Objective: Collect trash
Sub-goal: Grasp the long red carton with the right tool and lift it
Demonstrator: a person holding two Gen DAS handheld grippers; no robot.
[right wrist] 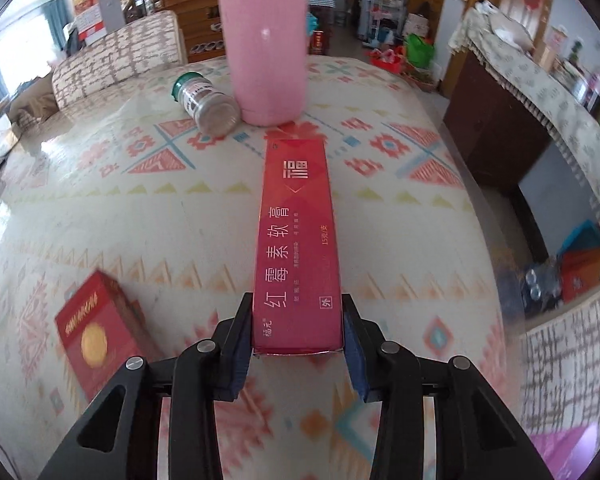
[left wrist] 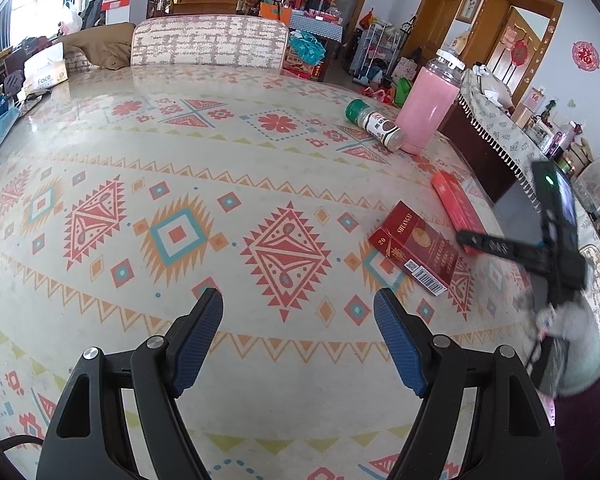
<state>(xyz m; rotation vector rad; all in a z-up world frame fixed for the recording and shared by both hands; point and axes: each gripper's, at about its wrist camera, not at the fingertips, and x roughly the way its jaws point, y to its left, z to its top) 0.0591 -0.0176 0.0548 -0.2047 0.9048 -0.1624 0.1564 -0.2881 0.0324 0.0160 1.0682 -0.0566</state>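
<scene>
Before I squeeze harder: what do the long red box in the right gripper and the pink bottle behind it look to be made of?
Long red box: thin printed cardboard with a slight sheen; its open near end shows a thin folded edge, so it would probably crush easily. Right gripper pads sit against its sides.
Pink bottle: smooth glossy pink body with a metal-looking rim at the neck, likely coated steel, though hard plastic is possible.

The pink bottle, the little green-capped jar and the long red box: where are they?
pink bottle (right wrist: 266, 60), right wrist view, middle of its body.
green-capped jar (right wrist: 208, 106), right wrist view, its clear side.
long red box (right wrist: 296, 240), right wrist view, printed top face.
</scene>
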